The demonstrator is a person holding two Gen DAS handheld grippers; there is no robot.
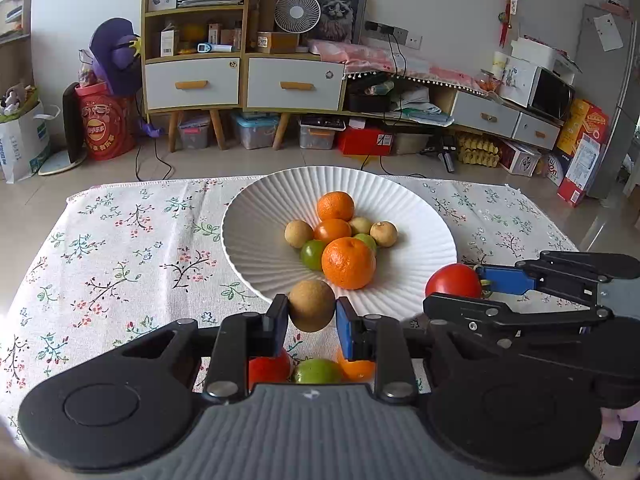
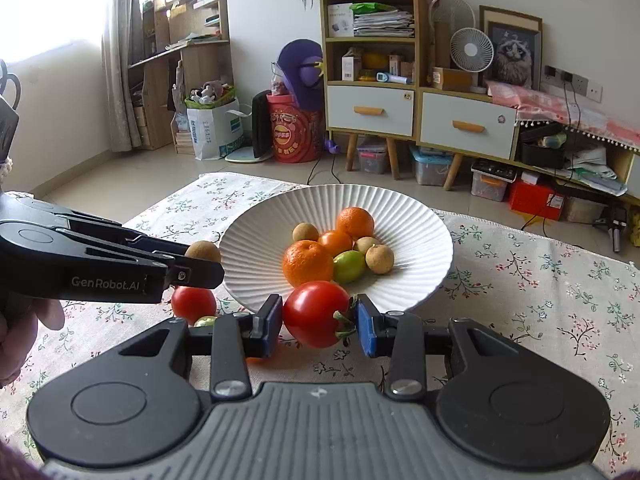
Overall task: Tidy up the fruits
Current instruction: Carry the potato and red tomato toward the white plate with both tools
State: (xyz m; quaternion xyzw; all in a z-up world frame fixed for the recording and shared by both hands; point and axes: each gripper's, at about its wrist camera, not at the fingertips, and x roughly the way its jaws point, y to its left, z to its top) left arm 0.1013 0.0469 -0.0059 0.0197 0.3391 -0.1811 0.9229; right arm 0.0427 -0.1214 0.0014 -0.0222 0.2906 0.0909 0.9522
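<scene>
My left gripper (image 1: 312, 318) is shut on a small brown round fruit (image 1: 311, 305), held just above the near rim of the ribbed white plate (image 1: 256, 232). My right gripper (image 2: 317, 320) is shut on a red tomato (image 2: 316, 312), also in front of the plate (image 2: 416, 232). The plate holds several fruits: oranges (image 1: 348, 262), green ones and small brown ones. In the left wrist view the right gripper (image 1: 456, 288) with its tomato (image 1: 452, 280) is to the right. In the right wrist view the left gripper (image 2: 200, 264) with its brown fruit (image 2: 202, 250) is to the left.
On the floral tablecloth (image 1: 120, 260) under my left gripper lie a red tomato (image 1: 268, 370), a green fruit (image 1: 318, 372) and an orange (image 1: 358, 370). A hand (image 2: 24, 332) holds the left gripper. Cabinets and boxes stand on the floor behind the table.
</scene>
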